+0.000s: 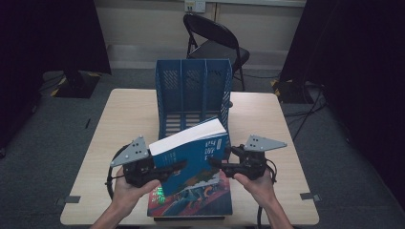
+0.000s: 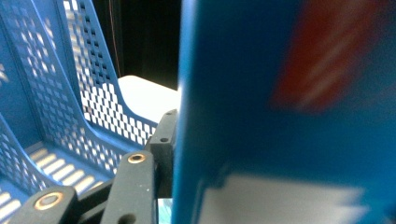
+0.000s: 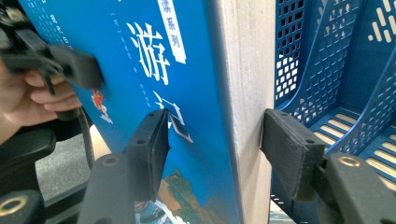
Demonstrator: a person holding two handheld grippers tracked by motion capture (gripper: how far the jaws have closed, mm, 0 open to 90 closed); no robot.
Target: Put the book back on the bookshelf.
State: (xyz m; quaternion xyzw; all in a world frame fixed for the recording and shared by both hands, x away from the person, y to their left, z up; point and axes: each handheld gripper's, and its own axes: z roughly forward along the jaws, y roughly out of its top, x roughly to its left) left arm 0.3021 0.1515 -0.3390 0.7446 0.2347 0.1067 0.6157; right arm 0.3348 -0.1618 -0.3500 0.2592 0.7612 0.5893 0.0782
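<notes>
Landmark: blue file rack (image 1: 193,93), three slots, upright at the far middle of the table.
Table: pale wood top (image 1: 126,119), bare to the left and right of the rack.
Room: grey floor; a black folding chair (image 1: 217,45) behind the rack; dark curtains to both sides; a pale wall behind the chair.
Held book: blue book (image 1: 191,152), lifted and tilted just in front of the rack, its white page edge turned up and its far corner close to the rack's right slot.
Lower book: a second book (image 1: 200,198) lies flat on the table at the near edge, under the held one, farther from the rack.
Left gripper: left gripper (image 1: 174,168) comes in from the left of the rack's front; its jaws are closed on the blue book's near left part.
Right gripper: right gripper (image 1: 215,163) is at the book's right edge, in front of the rack's right slot.
High view: both hands, both books and the whole room at once.
Left gripper view: the rack's perforated dividers close up (image 2: 98,93), the book's cover blurred beside one black jaw.
Right gripper view: the jaws straddle the book's thickness; one pad lies at the cover, the other stands slightly off the page edge (image 3: 247,93), so the jaws are parted, not clamped.
</notes>
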